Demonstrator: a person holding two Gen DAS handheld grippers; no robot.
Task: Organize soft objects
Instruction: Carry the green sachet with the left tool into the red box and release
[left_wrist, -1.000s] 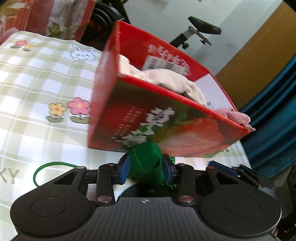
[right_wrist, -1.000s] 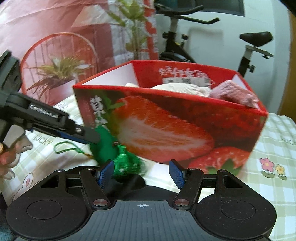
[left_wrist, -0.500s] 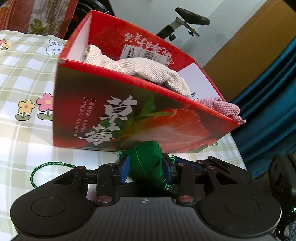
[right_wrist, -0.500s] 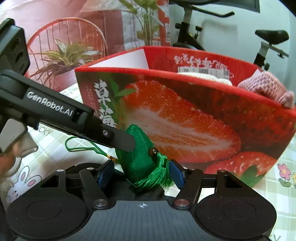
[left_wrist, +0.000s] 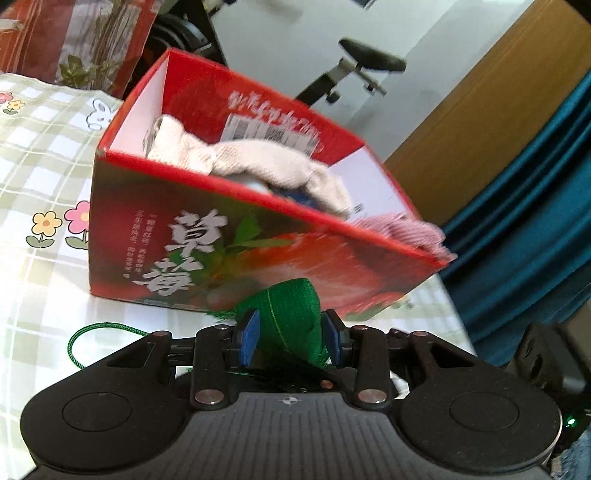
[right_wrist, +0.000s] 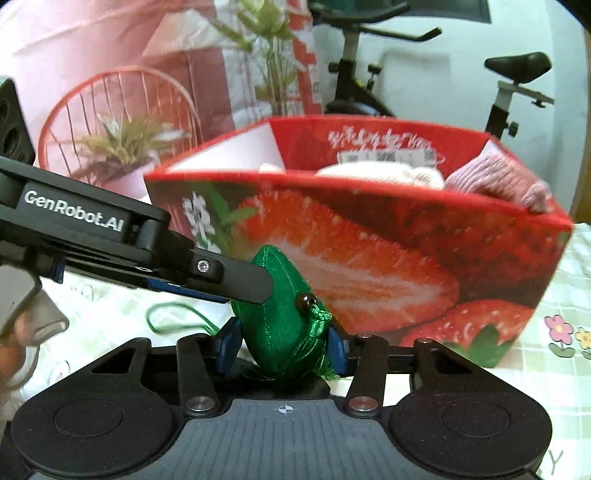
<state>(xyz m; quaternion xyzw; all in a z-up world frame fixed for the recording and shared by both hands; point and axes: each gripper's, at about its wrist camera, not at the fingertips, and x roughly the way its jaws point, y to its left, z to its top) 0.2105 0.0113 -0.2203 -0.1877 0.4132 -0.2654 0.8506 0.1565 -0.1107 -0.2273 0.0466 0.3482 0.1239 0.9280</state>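
Both tongs, left (left_wrist: 289, 336) and right (right_wrist: 282, 343), clamp the green sachet (left_wrist: 286, 323); only the right view shows its bead (right_wrist: 306, 300).

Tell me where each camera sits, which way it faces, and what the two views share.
Left wrist: sits behind the left gripper, facing a corner of the red strawberry box; its blue pads clamp the green sachet.
Right wrist: sits behind the right gripper, facing the box's long side; its own fingers flank the sachet, and the left gripper reaches in from the left.
Shared: box, sachet, cream cloth, pink knit, exercise bike.
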